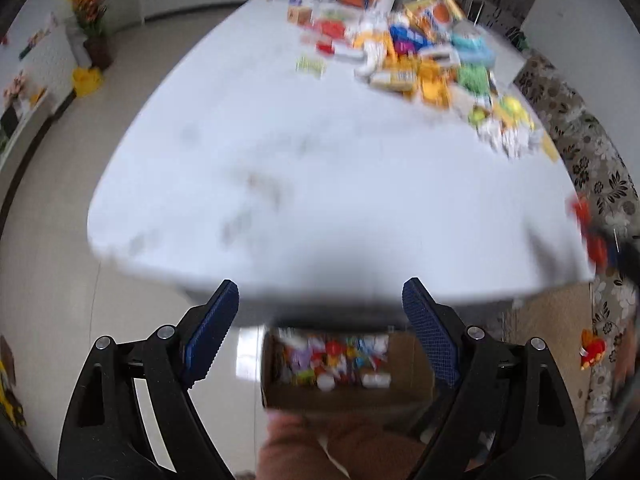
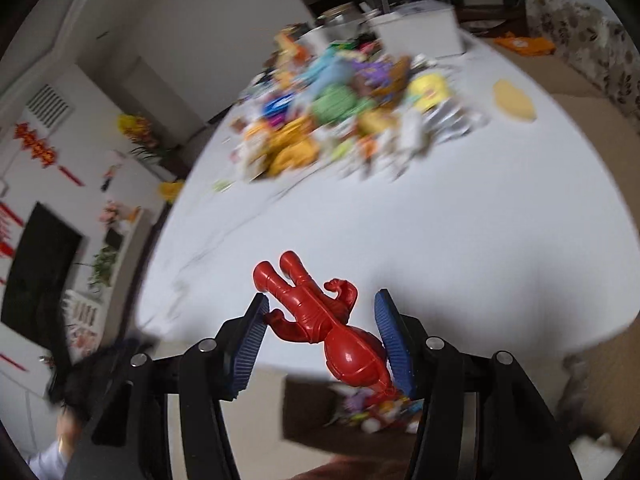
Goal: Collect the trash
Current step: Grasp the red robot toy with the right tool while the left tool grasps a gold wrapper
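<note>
1. Red plastic figure (image 2: 320, 320) is sitting between the blue pads of the right tool (image 2: 321, 334), which is holding it above the near edge of the white counter (image 2: 460, 240); the legs are pointing away from the camera and the rounded head is lying toward the tool's base.
2. Right pad (image 2: 394, 344) is pressing against the figure's head and shoulder, while the left pad (image 2: 252, 344) is touching one outstretched arm; the jaws are standing about half apart, closed on the toy.
3. Left tool (image 1: 320, 320) is hanging wide open with nothing between its pads, over the near rim of the counter (image 1: 320, 200).
4. Cardboard box (image 1: 344, 396) is sitting on the floor below that rim, directly between the left tool's fingers in its view; it is holding a jumble of small coloured pieces, red, white, purple and yellow, too blurred to name singly.
5. Same box (image 2: 308, 412) is showing in the right wrist view just under the held figure, again with mixed coloured bits inside.
6. Pile of colourful clutter (image 2: 340, 116) is lying across the far part of the counter, well apart from both tools, and is appearing again in the left view (image 1: 420, 52).
7. White bin (image 2: 416, 32) is standing behind the pile; its contents are hidden.
</note>
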Tool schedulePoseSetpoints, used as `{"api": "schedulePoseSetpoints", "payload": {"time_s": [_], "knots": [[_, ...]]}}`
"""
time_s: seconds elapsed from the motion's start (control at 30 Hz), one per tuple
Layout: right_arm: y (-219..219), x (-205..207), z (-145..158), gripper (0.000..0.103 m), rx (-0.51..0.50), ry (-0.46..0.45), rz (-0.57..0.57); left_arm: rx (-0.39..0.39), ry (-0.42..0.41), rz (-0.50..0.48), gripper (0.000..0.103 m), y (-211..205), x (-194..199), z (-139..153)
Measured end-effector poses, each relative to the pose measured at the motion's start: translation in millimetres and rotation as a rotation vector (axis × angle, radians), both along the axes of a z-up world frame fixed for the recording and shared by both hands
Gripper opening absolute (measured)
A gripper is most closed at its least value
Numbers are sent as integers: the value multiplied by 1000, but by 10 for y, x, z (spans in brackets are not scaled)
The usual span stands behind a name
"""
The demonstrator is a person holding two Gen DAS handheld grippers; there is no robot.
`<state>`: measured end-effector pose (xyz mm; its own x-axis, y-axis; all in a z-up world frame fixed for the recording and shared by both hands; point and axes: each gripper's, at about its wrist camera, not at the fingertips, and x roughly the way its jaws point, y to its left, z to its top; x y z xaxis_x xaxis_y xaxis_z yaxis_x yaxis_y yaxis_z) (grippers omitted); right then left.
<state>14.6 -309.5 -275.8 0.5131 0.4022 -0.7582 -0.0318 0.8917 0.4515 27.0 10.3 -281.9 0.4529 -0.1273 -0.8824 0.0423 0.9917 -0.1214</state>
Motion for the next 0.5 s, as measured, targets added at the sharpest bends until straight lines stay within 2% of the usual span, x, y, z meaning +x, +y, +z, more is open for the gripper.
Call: {"api": "schedulePoseSetpoints", "payload": {"time_s": [0.13,0.2,0.3,0.4,0.5], "knots": [[340,-255,58,54,28,1,16,53,-66,-51,82,29,650,-12],[428,-334,110,54,31,3,18,19,-62,-53,82,83,1101,-105],[518,-454,176,54,34,3,1,9,-55,-56,82,120,1616,-242],[565,-540,198,54,33,13,-43,22,-52,-80,82,92,1979,-318],[597,-643,194,54,35,23,-93,13,-47,-64,82,106,2362,-357]]}}
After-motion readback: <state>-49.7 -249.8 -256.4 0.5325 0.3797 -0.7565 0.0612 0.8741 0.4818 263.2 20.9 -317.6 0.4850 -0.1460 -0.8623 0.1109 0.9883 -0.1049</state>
